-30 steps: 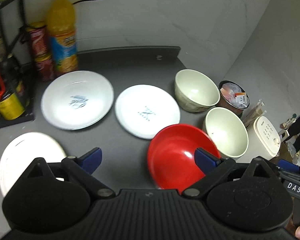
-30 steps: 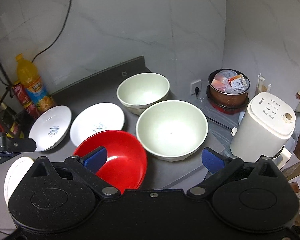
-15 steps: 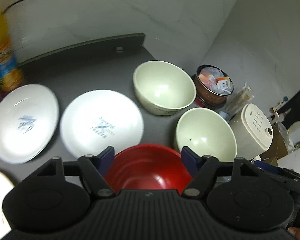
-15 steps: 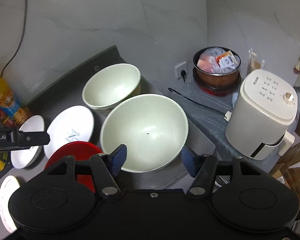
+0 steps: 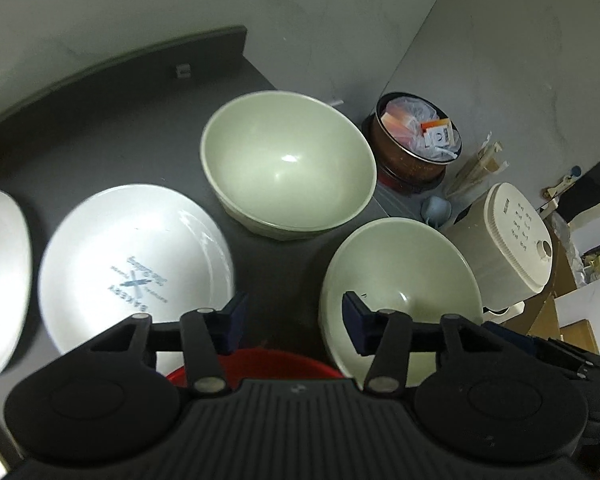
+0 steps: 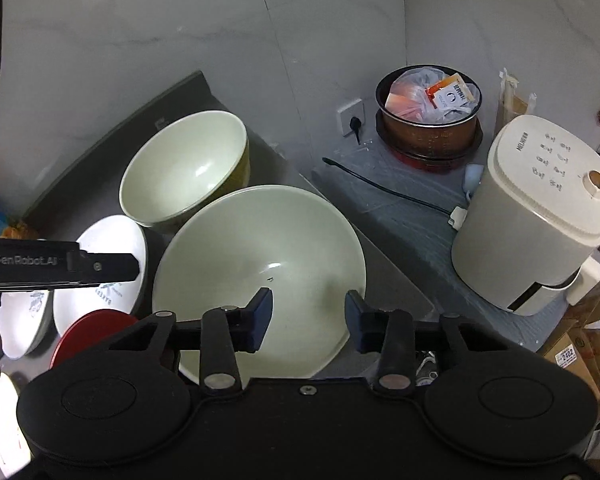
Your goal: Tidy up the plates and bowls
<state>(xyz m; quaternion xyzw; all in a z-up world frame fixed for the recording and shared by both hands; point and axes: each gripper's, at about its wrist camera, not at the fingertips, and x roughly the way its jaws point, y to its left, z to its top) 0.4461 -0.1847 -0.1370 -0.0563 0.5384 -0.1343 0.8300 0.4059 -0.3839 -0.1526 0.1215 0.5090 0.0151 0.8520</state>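
Sitting on the dark counter point(image 5: 112, 120), two pale bowls, far point(image 5: 288, 168) and near point(image 6: 260, 272), flank white plates point(image 5: 132, 268) and a red bowl point(image 6: 92, 328). Both tongs, left point(image 5: 294, 320) and right point(image 6: 306, 316), hover spread, holding nothing.

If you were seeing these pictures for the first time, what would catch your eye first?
Probably the two pale green bowls: the near bowl fills the middle under the open right gripper, the far bowl behind it. Next, the red bowl at lower left beside the white plate.

Pale green bowls point(image 5: 288, 172) — red bowl point(image 5: 260, 362) — white plate point(image 5: 132, 264), blue print.
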